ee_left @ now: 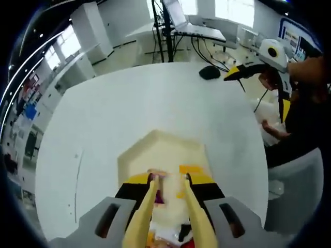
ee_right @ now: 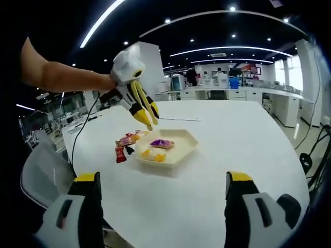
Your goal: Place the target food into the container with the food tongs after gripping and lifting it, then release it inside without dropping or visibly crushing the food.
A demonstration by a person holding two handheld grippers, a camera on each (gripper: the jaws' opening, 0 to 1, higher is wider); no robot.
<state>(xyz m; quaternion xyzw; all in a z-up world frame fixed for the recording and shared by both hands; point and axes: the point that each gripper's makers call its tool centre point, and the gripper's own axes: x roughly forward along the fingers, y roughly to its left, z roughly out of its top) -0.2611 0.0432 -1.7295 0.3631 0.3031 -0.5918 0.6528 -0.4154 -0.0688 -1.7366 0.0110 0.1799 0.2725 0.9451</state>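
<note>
Purple-wrapped food point(ee_right: 161, 143) in the container point(ee_right: 182, 151) beneath left gripper's point(ee_right: 148, 118) nearly pressed tongs point(ee_right: 142, 105); right gripper point(ee_right: 161, 185) spread.

**Colours on the table**

The table point(ee_right: 232, 150) is plain white. The tray point(ee_right: 182, 149) is cream, holding a purple packet point(ee_right: 161, 143) and orange pieces point(ee_right: 154, 155). Beside it lie red wrappers point(ee_right: 120, 153). The tongs point(ee_right: 150, 120) are yellow; the right gripper point(ee_right: 163, 206) is grey with yellow tips.
</note>
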